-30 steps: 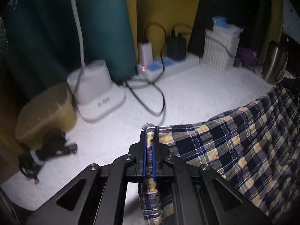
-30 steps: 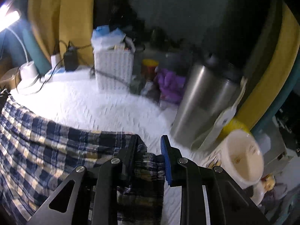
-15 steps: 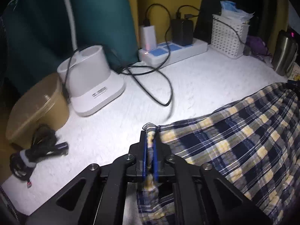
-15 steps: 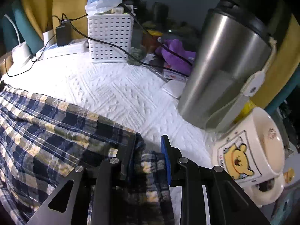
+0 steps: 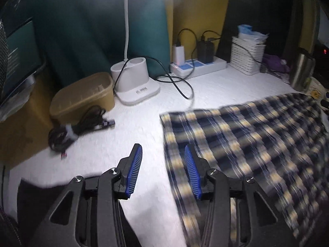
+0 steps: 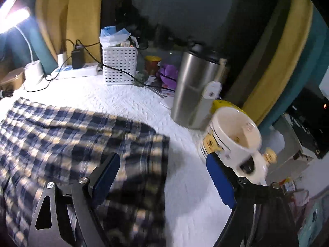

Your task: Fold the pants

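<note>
The navy, yellow and white plaid pants lie flat on the white textured cover. In the left wrist view my left gripper hovers over their left edge. Its jaws are opening and nothing is between the blue pads; the right finger hangs over the cloth's edge. In the right wrist view the pants spread to the left. My right gripper stands over their right edge. Its jaws are opening wide, with the cloth lying loose below them, not pinched.
At the back stand a white lamp base, a power strip with chargers and a white basket. A tan tub and coiled cable sit left. A steel tumbler and cream mug crowd the right edge.
Both grippers held the pants' edge by its two corners; now both have let go and drawn back. The pants have dropped flat onto the cover.
</note>
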